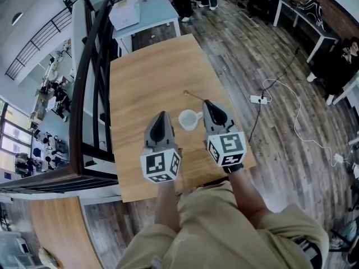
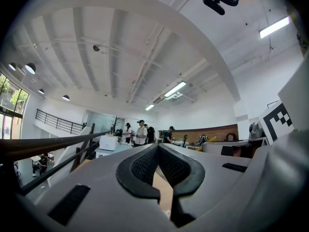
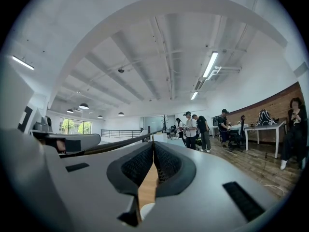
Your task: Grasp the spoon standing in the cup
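Head view: spoon [image 1: 193, 96] pinched at right claw [image 1: 206, 102] tip (cup [image 1: 189, 119] beside).

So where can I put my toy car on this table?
The far half of the table, beyond the spoon, is bare, and so is the left strip beside the left hand-held gripper. It is crowded around the cup, between it and the right hand-held gripper.
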`<state>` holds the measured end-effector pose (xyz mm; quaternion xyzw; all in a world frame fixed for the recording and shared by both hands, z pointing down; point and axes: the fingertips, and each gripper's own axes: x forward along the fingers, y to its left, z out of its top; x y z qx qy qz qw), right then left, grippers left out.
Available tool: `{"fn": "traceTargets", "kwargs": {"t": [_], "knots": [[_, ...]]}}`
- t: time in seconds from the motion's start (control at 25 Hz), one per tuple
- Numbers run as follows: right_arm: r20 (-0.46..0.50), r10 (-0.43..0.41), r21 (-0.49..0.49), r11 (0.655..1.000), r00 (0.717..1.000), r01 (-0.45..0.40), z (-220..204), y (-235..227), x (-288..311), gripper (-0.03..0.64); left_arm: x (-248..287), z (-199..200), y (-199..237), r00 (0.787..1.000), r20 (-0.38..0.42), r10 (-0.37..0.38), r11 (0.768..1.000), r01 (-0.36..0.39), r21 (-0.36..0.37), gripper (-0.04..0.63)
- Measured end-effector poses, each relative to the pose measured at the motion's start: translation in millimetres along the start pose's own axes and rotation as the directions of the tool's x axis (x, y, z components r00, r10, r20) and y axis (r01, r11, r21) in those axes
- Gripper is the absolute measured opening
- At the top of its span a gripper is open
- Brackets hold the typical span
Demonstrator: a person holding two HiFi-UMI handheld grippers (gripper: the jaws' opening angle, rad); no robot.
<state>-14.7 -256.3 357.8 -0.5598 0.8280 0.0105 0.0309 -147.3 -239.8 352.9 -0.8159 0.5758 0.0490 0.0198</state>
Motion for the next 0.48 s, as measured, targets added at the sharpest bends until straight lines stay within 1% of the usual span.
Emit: {"fn": "traceTargets", "kwargs": {"t": [0.2,0.48], "knots": [[-0.006,0.004,-0.004,1.000,1.000,-0.004,-1,-1,7,0.017,6,-1,3,1.000,-0.004,0.002,1.000,-0.002,-0.005,0.002],[-0.067,0.012,-0.007,1.000,0.998,-0.013,-31,1,26,0.017,15,-24,16,1.000,-0.027,0.012,1.000,-0.013,-0.028,0.002]]}}
